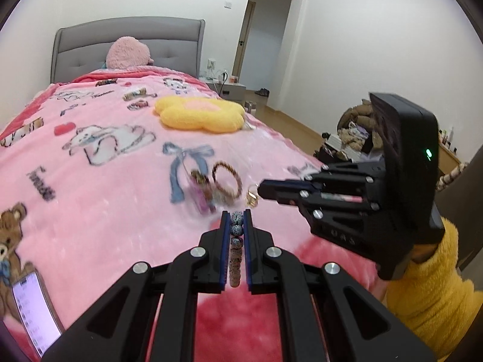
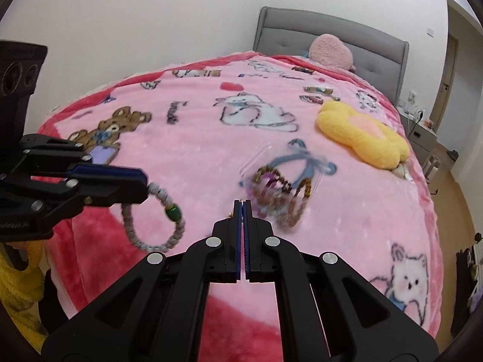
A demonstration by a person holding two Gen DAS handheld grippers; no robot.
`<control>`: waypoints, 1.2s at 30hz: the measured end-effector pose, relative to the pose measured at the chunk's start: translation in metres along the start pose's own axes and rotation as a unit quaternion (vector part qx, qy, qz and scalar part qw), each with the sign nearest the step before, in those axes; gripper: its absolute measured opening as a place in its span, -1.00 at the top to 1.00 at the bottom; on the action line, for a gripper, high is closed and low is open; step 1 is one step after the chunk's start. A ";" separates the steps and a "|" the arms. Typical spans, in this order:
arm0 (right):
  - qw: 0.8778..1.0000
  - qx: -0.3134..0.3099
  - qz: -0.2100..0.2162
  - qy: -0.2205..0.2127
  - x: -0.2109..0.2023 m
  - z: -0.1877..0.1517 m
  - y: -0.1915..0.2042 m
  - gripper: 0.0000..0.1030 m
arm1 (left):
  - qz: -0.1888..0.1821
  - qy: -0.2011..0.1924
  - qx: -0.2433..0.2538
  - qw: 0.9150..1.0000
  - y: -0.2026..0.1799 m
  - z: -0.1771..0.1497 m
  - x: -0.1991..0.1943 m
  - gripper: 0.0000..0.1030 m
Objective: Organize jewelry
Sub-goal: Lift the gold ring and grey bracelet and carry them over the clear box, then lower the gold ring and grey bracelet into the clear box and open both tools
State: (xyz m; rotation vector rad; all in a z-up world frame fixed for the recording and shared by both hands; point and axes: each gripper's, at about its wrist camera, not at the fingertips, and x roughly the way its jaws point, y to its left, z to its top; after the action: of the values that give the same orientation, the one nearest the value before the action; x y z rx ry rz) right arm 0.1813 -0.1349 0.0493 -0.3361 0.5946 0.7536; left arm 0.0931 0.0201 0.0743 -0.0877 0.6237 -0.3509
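Two grippers. Left gripper [image 1: 237, 220] fingers clamped on one grey beaded bracelet [image 2: 152, 220] with a green bead, hanging above the blanket at 7 o'clock in the right view. Right gripper [image 2: 243, 202] fingers pressed together; a small gold ring [image 1: 252, 198] sits at their tips. One blurred jewelry pile [image 2: 279, 194] at 12 o'clock of it. Surface: pink cartoon blanket [image 1: 99, 181] on grey-headboard bed [image 1: 126, 45]; one yellow flower cushion [image 1: 199, 114], one phone [image 1: 34, 310].

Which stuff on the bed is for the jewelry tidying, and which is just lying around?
For the job:
grey bracelet in the left gripper
brown bracelet
ring at the right gripper
jewelry pile

Just lying about:
flower cushion
phone
pink plush
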 end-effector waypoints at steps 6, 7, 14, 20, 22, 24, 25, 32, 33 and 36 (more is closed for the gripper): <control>1.000 0.013 -0.018 -0.015 0.001 0.016 -0.013 0.98 | -0.003 -0.013 -0.011 1.000 0.005 0.033 0.017 0.84; 1.000 0.015 -0.019 -0.016 0.002 0.019 -0.016 0.98 | -0.004 -0.016 -0.013 1.000 0.006 0.038 0.019 0.84; 0.998 0.041 -0.034 -0.025 0.014 0.033 -0.041 0.98 | -0.007 -0.049 -0.035 0.998 0.012 0.068 0.044 0.84; 0.997 0.070 -0.023 -0.015 0.035 0.035 -0.060 0.98 | -0.015 -0.033 -0.068 0.997 0.029 0.075 0.083 0.84; 0.997 0.071 -0.022 -0.008 0.043 0.035 -0.062 0.98 | -0.010 -0.028 -0.070 0.997 0.035 0.074 0.096 0.84; 0.998 0.066 -0.021 -0.001 0.049 0.034 -0.062 0.98 | -0.009 -0.022 -0.075 0.997 0.039 0.072 0.103 0.84; 0.998 0.063 -0.021 0.004 0.053 0.034 -0.061 0.98 | -0.010 -0.018 -0.082 0.996 0.043 0.070 0.107 0.84; 0.998 0.048 -0.017 0.023 0.068 0.025 -0.054 0.98 | -0.008 0.004 -0.081 0.997 0.050 0.056 0.117 0.84; 0.998 0.046 -0.017 0.026 0.070 0.024 -0.053 0.98 | -0.009 0.007 -0.080 0.997 0.050 0.055 0.118 0.84; 0.998 0.043 -0.015 0.034 0.075 0.021 -0.051 0.98 | -0.010 0.014 -0.073 0.997 0.049 0.050 0.121 0.84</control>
State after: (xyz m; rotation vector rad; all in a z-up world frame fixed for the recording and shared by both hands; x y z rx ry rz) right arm 0.2698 -0.1187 0.0238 -0.2922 0.6824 0.6885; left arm 0.2279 0.0227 0.0390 -0.2296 0.6766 -0.3257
